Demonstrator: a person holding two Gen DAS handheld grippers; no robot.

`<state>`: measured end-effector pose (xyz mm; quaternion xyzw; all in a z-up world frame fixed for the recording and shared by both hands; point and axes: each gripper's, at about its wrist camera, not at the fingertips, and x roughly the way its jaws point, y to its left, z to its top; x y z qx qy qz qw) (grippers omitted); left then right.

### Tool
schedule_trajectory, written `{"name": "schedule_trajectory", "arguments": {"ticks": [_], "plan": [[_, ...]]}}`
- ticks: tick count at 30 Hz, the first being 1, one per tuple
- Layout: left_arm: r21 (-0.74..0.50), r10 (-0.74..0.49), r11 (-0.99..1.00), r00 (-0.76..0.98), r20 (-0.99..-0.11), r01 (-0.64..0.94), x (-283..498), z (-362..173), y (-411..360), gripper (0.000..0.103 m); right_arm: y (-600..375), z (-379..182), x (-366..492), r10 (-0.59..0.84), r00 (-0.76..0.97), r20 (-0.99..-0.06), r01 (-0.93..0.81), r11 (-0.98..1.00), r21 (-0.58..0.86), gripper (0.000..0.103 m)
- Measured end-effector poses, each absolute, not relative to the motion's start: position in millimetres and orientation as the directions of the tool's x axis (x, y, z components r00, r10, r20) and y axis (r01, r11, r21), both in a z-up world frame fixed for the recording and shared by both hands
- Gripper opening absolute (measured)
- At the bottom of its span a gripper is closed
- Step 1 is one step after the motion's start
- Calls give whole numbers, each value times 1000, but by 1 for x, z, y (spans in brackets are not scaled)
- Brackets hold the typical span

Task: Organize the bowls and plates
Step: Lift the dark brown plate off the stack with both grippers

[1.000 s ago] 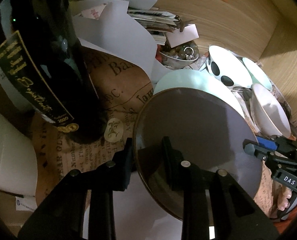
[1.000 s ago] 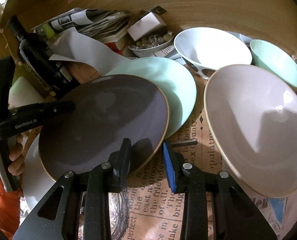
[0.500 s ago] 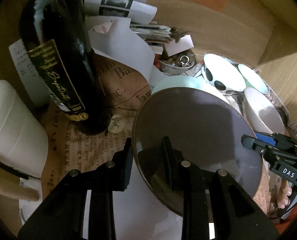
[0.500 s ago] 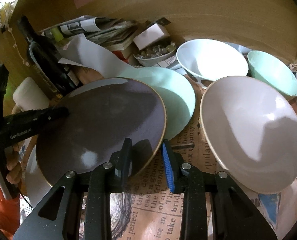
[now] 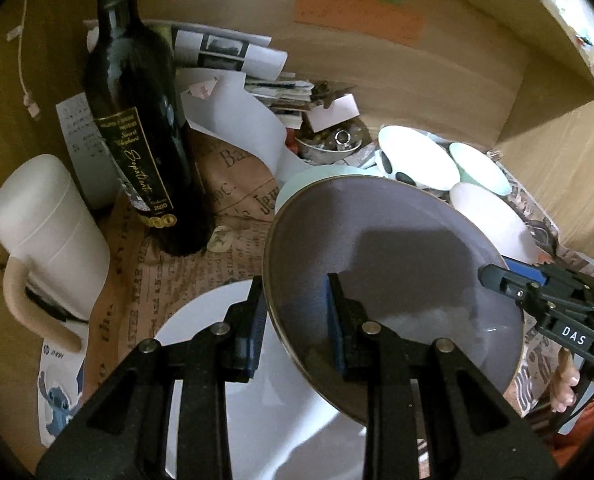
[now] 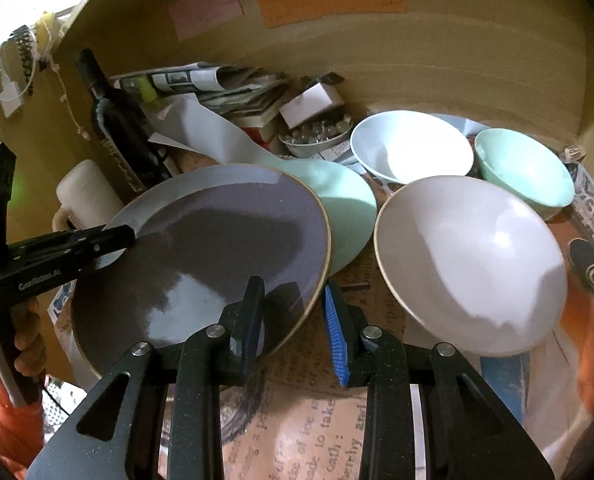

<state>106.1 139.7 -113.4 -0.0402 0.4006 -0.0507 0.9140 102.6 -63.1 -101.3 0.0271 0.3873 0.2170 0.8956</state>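
Grey plate fills the centre of both views, tilted, its gold-edged rim clamped on opposite sides: the left gripper bites the near-left rim, the right gripper the lower-right rim. Below it at lower centre lies a white plate. A mint plate peeks out behind its upper edge. A wine bottle crowds the upper left, a pale bowl stands just right.

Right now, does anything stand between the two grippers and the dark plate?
Nothing visible does. The left gripper and the right gripper are each shut on the rim of the dark plate, at opposite edges, with nothing else between pads and plate.
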Motion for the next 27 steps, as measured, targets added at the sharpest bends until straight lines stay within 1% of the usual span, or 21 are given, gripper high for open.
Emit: {"name": "schedule_trajectory", "arguments": {"ticks": [13,27], "plan": [[-116,-122,992,695,-709,56,63,-104,109,28,-88,-90,64,434,634,-641,-388,894,222,27],[-156,-152,986,680,-717,56,32,-122,79,28,-117,-97,39,434,625,-649,-401,892,210,27]]}}
